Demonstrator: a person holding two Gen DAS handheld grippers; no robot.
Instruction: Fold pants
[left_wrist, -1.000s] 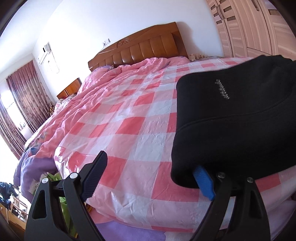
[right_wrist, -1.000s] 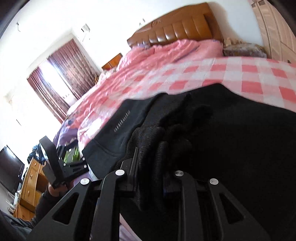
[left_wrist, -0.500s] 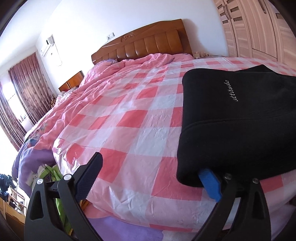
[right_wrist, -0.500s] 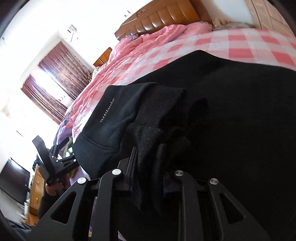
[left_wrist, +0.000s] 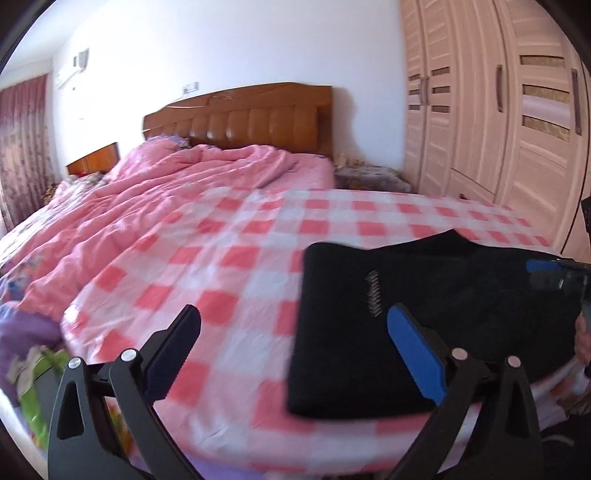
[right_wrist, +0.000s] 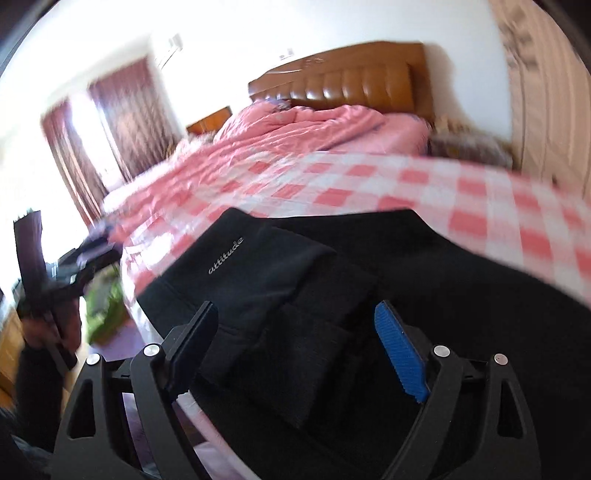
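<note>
The black pants (left_wrist: 436, 317) lie folded in a thick stack near the front edge of the bed, with a small grey word printed on top (right_wrist: 226, 255). My left gripper (left_wrist: 295, 332) is open and empty, raised just in front of the stack's left corner. My right gripper (right_wrist: 295, 325) is open and empty above the stack's ribbed end (right_wrist: 295, 354). In the left wrist view the right gripper (left_wrist: 554, 273) shows at the far right. In the right wrist view the left gripper (right_wrist: 55, 273) shows at the left edge.
The bed is covered by a pink and white checked sheet (left_wrist: 229, 266), with a rumpled pink duvet (left_wrist: 166, 181) toward the wooden headboard (left_wrist: 240, 118). Wardrobe doors (left_wrist: 498, 110) stand at the right. A green bag (left_wrist: 33, 387) sits on the floor by the bed's left corner.
My right gripper has opened and let go of the pants' ribbed end, which now lies on the stack. My left gripper has lifted off the stack's front edge and turned right.
</note>
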